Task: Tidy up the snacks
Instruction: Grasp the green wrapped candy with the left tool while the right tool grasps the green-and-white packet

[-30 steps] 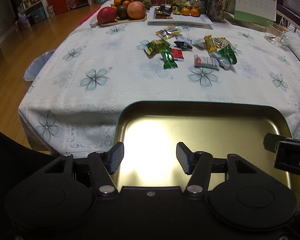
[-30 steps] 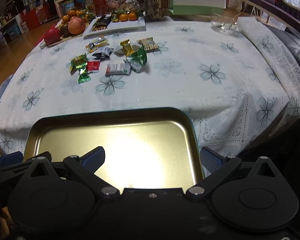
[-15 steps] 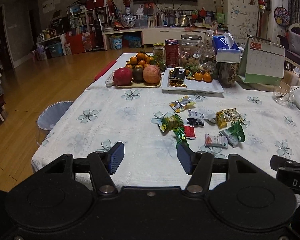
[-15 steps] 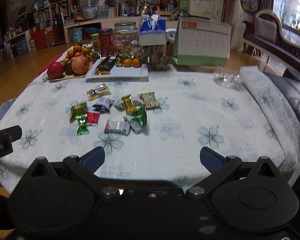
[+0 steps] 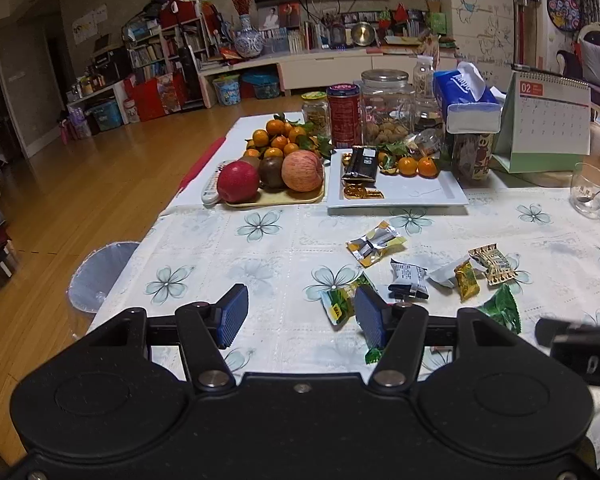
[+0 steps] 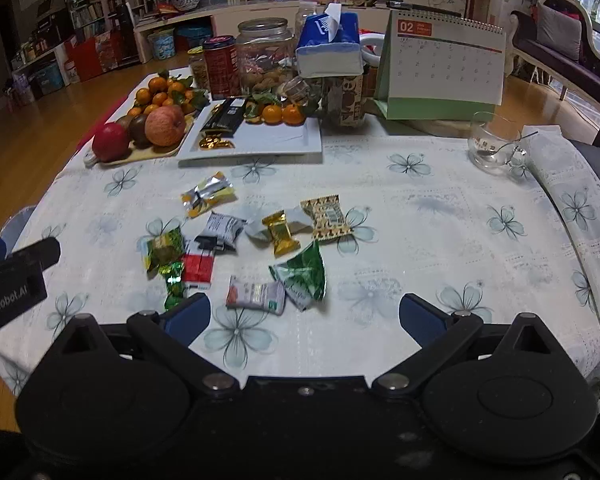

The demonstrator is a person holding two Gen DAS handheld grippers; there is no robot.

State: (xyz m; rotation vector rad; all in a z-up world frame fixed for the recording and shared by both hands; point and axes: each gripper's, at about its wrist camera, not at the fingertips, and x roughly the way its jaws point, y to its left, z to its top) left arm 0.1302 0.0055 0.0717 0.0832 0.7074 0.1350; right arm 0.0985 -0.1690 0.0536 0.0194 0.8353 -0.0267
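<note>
While hovering above tablecloth (image 6: 440, 216): left gripper (image 5: 300, 316) parted, empty; right gripper (image 6: 304, 316) spread wide, empty. Scattered snack packets (image 6: 244, 240) just ahead of both, green packet (image 5: 340, 300) possibly touching left gripper's right finger. Beyond: white plate (image 6: 276, 140), fruit tray (image 5: 276, 198).

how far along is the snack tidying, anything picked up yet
Barely started. A few snacks already sit on the white plate, but the loose wrapped snacks lie scattered on the tablecloth. Nothing is in hand: the left gripper and right gripper are both open and empty. All the gathering is left.
</note>
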